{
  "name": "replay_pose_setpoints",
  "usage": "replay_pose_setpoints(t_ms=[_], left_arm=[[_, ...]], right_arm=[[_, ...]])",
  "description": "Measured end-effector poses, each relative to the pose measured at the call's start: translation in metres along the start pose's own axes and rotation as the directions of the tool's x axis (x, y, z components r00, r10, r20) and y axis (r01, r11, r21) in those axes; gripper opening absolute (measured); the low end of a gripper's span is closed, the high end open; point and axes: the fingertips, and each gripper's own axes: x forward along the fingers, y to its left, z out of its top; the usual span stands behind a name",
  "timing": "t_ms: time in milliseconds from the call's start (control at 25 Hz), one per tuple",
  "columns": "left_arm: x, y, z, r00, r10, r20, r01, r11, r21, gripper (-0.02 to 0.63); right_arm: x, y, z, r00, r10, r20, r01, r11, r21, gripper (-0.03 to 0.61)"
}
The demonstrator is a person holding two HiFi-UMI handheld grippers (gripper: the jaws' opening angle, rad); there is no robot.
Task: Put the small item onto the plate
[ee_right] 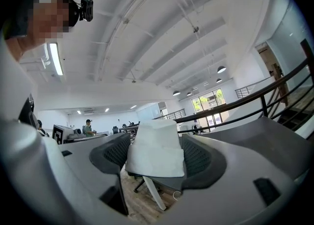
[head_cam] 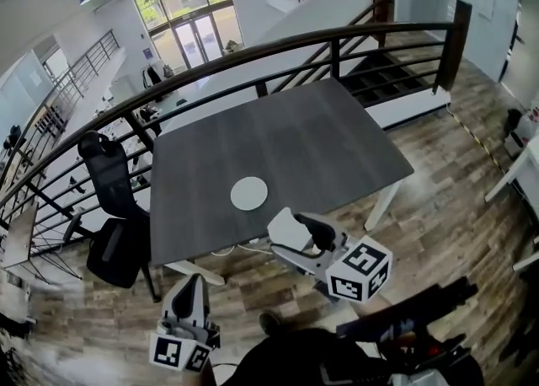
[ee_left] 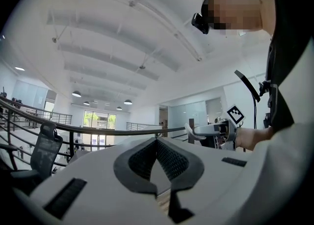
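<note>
right tool (head_cam: 301,234) w/ white item (ee_right: 156,150) clamped (plate (head_cam: 249,194) on tbl (head_cam: 295,140))

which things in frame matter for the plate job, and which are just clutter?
In the job:
- white item, clamped in the right gripper jaws
- white plate, bare, on the dark table

Just around:
- left gripper, jaws together, nothing in them
- black office chair
- railing

A mezzanine in an open-plan office. A black railing (head_cam: 253,53) runs behind the grey table (head_cam: 320,140); an office chair (head_cam: 108,175) stands left of it.
</note>
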Motion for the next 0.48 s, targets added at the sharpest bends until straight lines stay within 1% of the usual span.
replay_pose_setpoints(t_ms=[120,320,480], left_arm=[[0.006,0.020,-0.003,1.000,-0.012,-0.018,0.012,1.000,0.006,0.005],[0.018,0.074,-0.008,0.999,-0.050,-0.010,0.050,0.999,-0.008,0.005],[0.030,0.097,-0.007,0.996,-0.084,-0.009,0.084,0.996,-0.013,0.005]], right_arm=[[0.012,0.001,0.006,1.000,-0.021,0.005,0.021,1.000,-0.012,0.331],[0.059,0.001,0.001,0.998,-0.067,-0.003,0.067,0.998,-0.015,0.333],[0.081,0.000,0.007,0.996,-0.090,0.005,0.091,0.996,-0.025,0.331]])
